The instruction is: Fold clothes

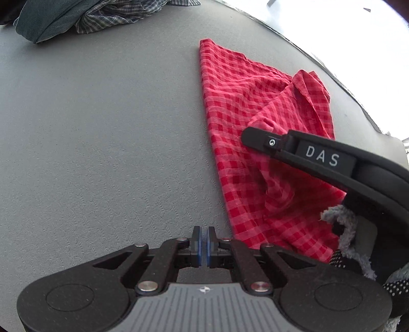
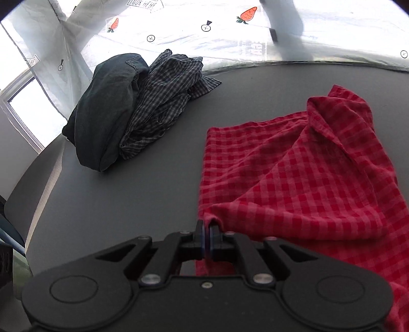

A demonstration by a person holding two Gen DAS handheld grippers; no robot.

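From the left wrist, your left gripper [image 1: 204, 246] hung over bare grey desk [image 1: 102, 153] with its fingers pressed together on nothing; the red checked shirt [image 1: 245, 102] lay just right of it, stretching from near to far, and your right gripper [image 1: 258, 139] reached in over the cloth from the right; a dark garment [image 1: 46, 23] and a grey plaid one [image 1: 115, 18] sat bunched at the far left.

From the right wrist, the right gripper [image 2: 206, 238] had its fingers pinched on a gathered fold of the red checked shirt [image 2: 306, 166], a flap lifted across it; the cloth looked light, limp and prone to bunching, so a hem or corner would likely hold best.
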